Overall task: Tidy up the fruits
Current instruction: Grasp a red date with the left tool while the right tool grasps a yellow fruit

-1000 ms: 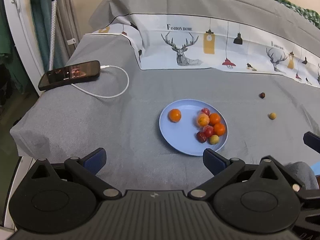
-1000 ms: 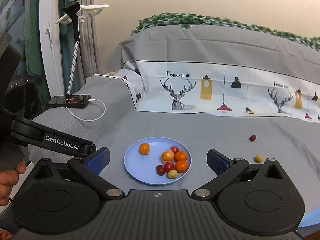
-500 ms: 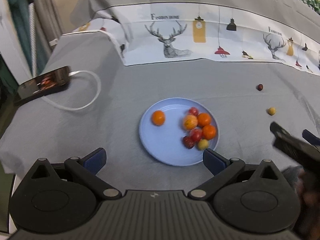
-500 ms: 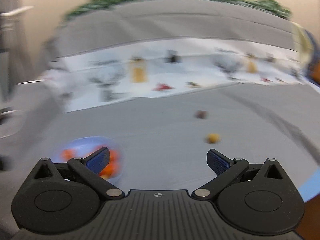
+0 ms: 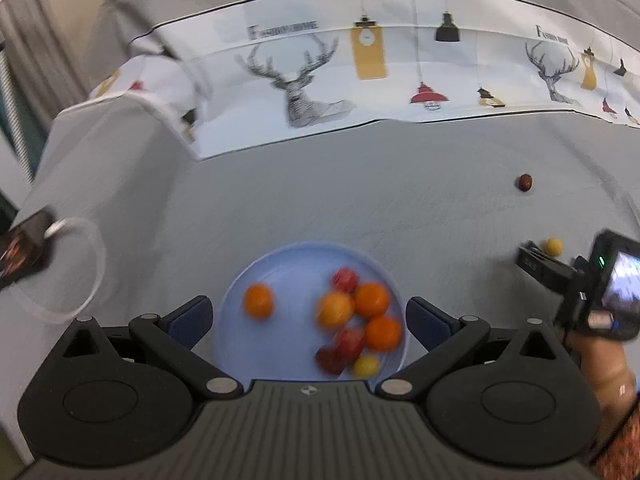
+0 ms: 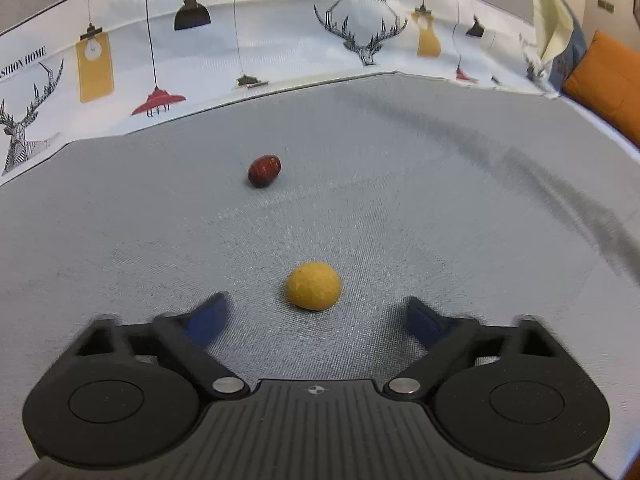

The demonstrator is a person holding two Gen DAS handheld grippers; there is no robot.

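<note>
A blue plate [image 5: 288,264] on the grey bedsheet holds several small fruits, orange, red and yellow. My left gripper [image 5: 308,316] is open and empty just above the plate's near side. A small yellow fruit [image 6: 314,286] lies on the sheet just ahead of my right gripper [image 6: 316,316], which is open and empty, its fingers to either side of the fruit's near edge. A dark red fruit [image 6: 264,170] lies farther back. In the left wrist view the yellow fruit [image 5: 554,246] and the red fruit [image 5: 525,182] lie at the right, with the right gripper [image 5: 536,258] beside the yellow one.
A phone [image 5: 24,248] on a white cable [image 5: 80,264] lies at the bed's left edge. A printed white band of bedding [image 5: 360,68] runs across the back. An orange cushion [image 6: 604,84] sits at the far right.
My right gripper swung right from the plate and moved close to the yellow fruit. My left gripper moved forward and down over the plate. Both stayed open.
</note>
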